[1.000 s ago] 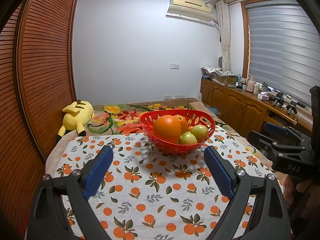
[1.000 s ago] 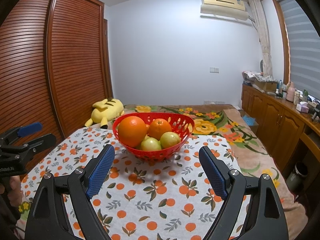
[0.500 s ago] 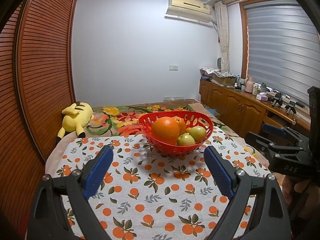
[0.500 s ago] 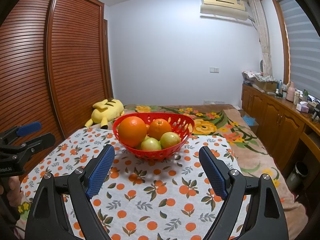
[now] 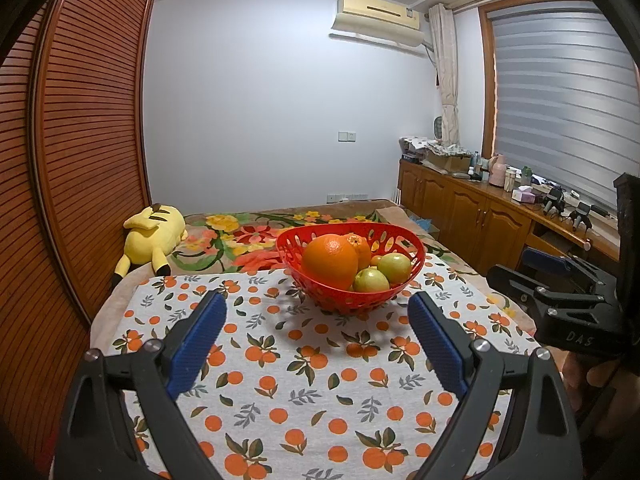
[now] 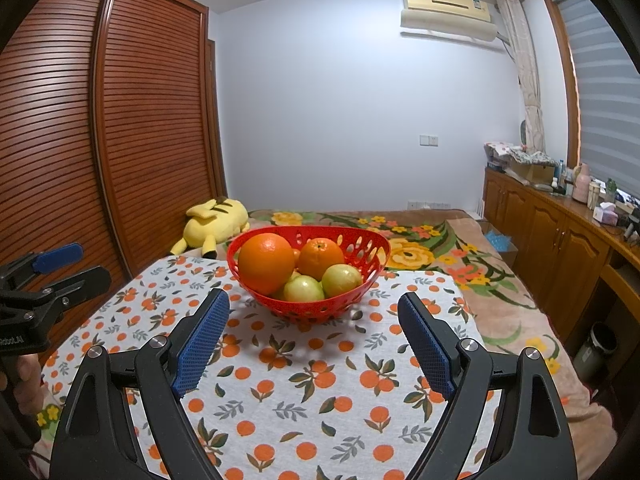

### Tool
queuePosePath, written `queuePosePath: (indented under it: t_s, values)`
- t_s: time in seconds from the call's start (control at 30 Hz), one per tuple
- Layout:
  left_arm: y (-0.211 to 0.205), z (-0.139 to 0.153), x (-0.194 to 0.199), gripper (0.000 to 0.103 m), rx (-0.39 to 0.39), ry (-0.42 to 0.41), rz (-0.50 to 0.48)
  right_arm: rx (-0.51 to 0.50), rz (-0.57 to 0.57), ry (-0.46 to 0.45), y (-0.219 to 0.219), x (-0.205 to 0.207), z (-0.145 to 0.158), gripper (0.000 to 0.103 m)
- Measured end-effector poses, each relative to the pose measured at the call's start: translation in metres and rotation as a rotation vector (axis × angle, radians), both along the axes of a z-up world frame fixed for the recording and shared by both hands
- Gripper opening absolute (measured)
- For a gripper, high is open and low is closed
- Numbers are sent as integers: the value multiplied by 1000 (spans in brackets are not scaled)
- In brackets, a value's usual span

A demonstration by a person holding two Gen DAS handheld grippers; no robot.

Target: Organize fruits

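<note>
Fruits (image 6: 266, 263) fill the red basket (image 6: 362, 294); both grippers' fingers (image 5: 198, 336) (image 6: 204, 334) gape wide, gripping nothing.

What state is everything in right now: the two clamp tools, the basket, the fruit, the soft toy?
Left hand-held gripper: open, empty, short of the basket.
Right hand-held gripper: open, empty, short of the basket.
Red basket: upright on the tablecloth, holding fruit.
Big orange: in the basket, untouched.
Small orange: in the basket, behind the green fruits.
Two green fruits: in the basket, side by side.
Yellow soft toy: lying on the blanket.
</note>
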State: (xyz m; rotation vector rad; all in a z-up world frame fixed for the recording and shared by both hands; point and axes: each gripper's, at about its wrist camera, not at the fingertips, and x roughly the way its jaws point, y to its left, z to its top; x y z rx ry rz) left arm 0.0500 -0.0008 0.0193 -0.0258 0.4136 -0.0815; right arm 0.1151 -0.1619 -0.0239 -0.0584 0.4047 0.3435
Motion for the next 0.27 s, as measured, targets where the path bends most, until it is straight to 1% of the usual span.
queuePosePath:
  t_s: [0.27]
  values:
    - [0, 0, 0, 93, 0, 0, 1, 1, -1, -1, 0, 0, 0, 88]
